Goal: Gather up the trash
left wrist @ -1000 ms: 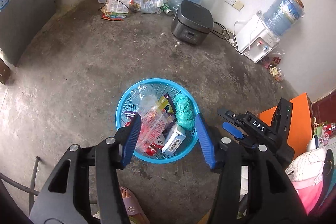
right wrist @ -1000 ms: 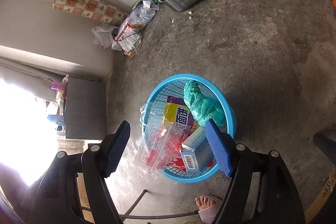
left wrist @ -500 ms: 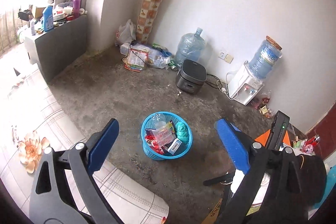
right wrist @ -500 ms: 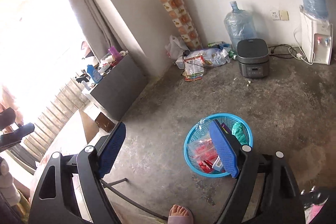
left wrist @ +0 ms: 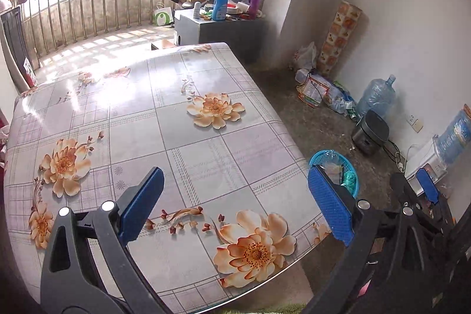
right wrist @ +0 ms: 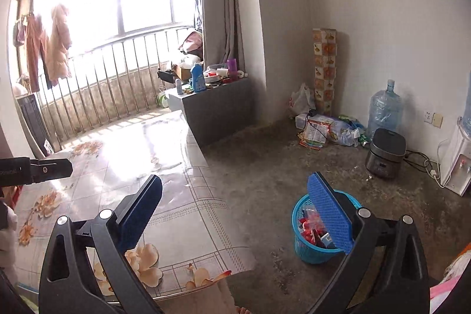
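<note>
Both the left claw [left wrist: 235, 205] and right claw [right wrist: 238, 211] have just been opening and now gape wide with nothing between them. The collected wrappers lie in the blue basket [right wrist: 306, 252] on the floor beside the flowered surface [left wrist: 182, 143], which shows no trash, so the job looks about finished. More bags and packets [right wrist: 323, 131] sit by the far wall near the rice cooker [right wrist: 385, 153], and nothing blocks the way.

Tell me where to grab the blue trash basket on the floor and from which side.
Grip the blue trash basket by its rim, coming down from above with one finger inside and one outside. It stands upright on the concrete floor, mouth up. The side away from the table looks freest; wrappers fill the inside.
</note>
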`<state>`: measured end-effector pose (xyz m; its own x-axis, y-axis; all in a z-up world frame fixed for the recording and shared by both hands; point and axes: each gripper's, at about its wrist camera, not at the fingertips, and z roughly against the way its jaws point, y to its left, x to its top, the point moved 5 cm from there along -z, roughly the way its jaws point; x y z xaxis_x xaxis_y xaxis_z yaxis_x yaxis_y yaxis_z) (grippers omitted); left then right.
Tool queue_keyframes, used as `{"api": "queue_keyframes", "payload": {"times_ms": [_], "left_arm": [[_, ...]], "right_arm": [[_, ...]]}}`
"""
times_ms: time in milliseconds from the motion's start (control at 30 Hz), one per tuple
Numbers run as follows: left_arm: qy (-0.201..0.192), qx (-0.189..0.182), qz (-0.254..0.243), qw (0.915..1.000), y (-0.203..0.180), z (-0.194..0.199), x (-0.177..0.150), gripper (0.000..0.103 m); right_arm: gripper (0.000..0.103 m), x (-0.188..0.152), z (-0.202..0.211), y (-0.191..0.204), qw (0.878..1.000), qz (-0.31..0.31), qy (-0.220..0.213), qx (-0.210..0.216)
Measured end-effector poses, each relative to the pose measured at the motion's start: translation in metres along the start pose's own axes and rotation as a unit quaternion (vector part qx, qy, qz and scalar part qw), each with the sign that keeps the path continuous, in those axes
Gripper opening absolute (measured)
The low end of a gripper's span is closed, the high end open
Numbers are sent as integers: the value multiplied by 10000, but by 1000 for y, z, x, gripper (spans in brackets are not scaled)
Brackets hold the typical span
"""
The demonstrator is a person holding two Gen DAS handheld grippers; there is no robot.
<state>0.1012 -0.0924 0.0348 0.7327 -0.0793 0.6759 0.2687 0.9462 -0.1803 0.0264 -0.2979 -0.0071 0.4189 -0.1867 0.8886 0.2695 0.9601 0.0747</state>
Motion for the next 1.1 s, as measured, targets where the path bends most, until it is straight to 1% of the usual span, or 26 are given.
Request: {"api": "queue_keyframes", "payload": {"times_ms": [67, 133, 167, 233, 267, 333, 400, 467, 567, 700, 1100], "left_arm": [[60, 209, 5, 9998, 10, -6, -18, 94], [180, 543, -130, 9983, 16, -15, -33, 94], [278, 712, -169, 9969, 18, -20, -41, 94], [446, 971, -193, 9941, 24, -27, -57, 94], [562, 1074, -181, 9925, 27, -30, -64, 94], [857, 1117, -160, 9899, 29, -38, -78, 94], [1091, 1131, -199, 9874, 32, -44, -88, 94], [1150, 1176, -254, 9861, 33, -46, -91, 94], [1120, 1210, -271, 9859, 33, -43, -93, 94], [1084, 1193, -280, 9865, 33, -42, -93, 94], [1121, 1218, -341, 9856, 27, -48, -88, 94]], "right_arm": [[96, -13, -4, 16, 9992, 339, 198, 41], [96, -24, -8, 29, 9967, 665, 462, 1], [96, -29, -12, 31, 9947, 796, 655, -54], [96, -43, -23, 32, 9882, 947, 1193, -163], [96, -51, -29, 30, 9838, 965, 1494, -211], [96, -65, -39, 23, 9761, 883, 1964, -279], [96, -73, -44, 12, 9720, 699, 2201, -430], [96, -76, -44, 3, 9698, 602, 2286, -600], [96, -73, -40, -5, 9691, 652, 2221, -858], [96, -68, -34, -9, 9692, 658, 2143, -1020], [96, -68, -34, -11, 9695, 693, 2144, -965]]}}
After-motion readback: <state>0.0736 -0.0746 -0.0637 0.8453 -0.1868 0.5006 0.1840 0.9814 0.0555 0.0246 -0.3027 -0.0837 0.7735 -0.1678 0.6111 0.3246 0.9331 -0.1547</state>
